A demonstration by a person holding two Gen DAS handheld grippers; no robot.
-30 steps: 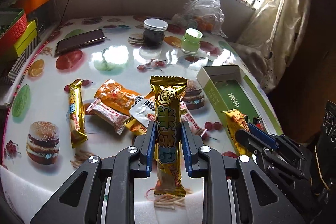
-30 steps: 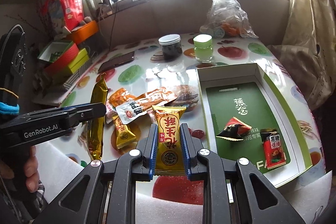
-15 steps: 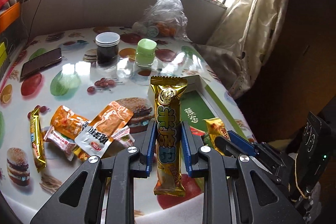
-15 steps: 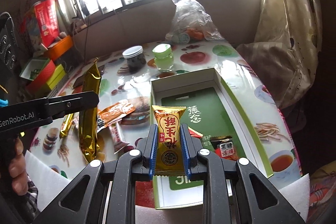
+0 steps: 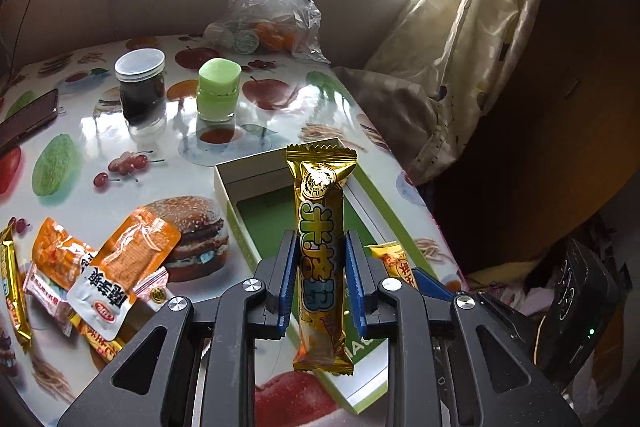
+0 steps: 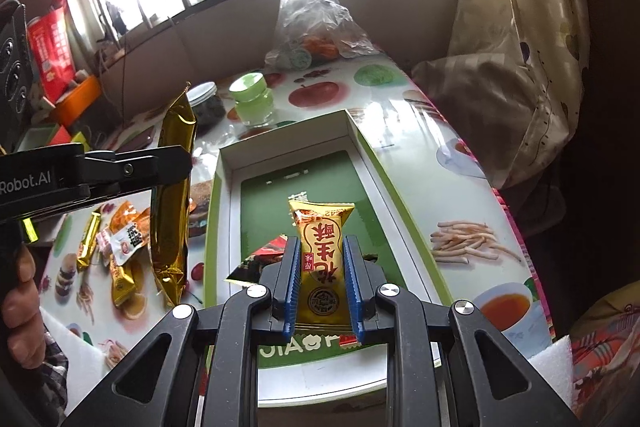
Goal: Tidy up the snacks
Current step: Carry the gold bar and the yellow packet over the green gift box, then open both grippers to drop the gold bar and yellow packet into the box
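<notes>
Glossy gold foil wrapper (image 5: 320, 251), shiny plastic tablecloth (image 5: 96, 131), matt cardboard box (image 6: 360, 147).

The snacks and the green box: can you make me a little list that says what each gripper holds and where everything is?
left gripper: shut on the long gold bar, held upright
right gripper: shut on the small gold packet, over the box
green box: open, a red-and-black packet lies inside
loose snacks: piled on the table left of the box
jars: dark jar and green jar stand beyond the box
plastic bag: at the far table edge
phone: far left of the table
</notes>
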